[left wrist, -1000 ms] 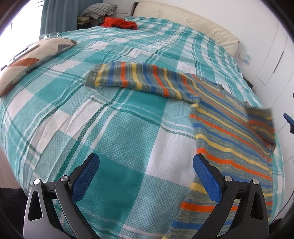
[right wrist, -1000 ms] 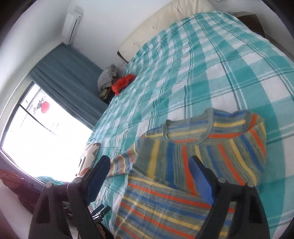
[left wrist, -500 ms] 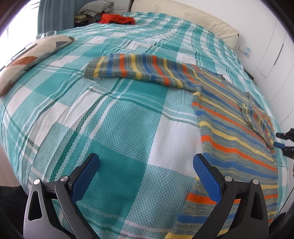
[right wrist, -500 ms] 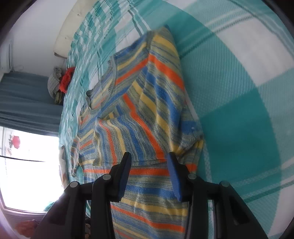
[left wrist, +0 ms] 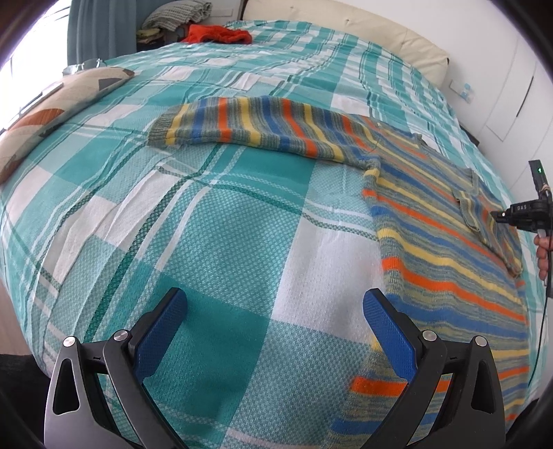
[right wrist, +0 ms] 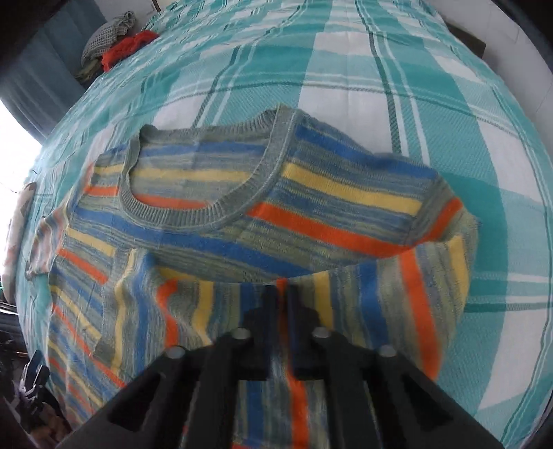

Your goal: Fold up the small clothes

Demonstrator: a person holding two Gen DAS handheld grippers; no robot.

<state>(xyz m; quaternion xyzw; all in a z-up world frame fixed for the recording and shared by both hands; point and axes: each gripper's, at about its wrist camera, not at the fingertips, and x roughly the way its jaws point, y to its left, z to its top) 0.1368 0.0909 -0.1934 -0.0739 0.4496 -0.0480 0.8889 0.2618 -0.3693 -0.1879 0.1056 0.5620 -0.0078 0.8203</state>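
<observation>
A small striped knit sweater (left wrist: 432,221) (right wrist: 242,224) lies flat on the teal plaid bedspread (left wrist: 207,224). Its one sleeve (left wrist: 249,121) stretches out to the left. The other sleeve (left wrist: 484,221) lies folded over the chest. My left gripper (left wrist: 274,311) is open above bare bedspread, its right finger beside the sweater's hem. My right gripper (right wrist: 281,290) (left wrist: 499,215) is shut and points steeply down just over the folded sleeve. Whether it pinches any fabric is not visible. A hand (left wrist: 542,248) holds it at the right edge.
A patterned pillow (left wrist: 52,110) lies at the bed's left side. A red garment (left wrist: 217,34) and a grey folded pile (left wrist: 176,15) sit at the far corner. The cream headboard (left wrist: 345,20) and white cupboards (left wrist: 511,86) bound the bed.
The right gripper went from wide open to shut, tipped downward and dropped close to the sweater. The sleeve that was in the air now lies folded on the chest. The left gripper stayed put.
</observation>
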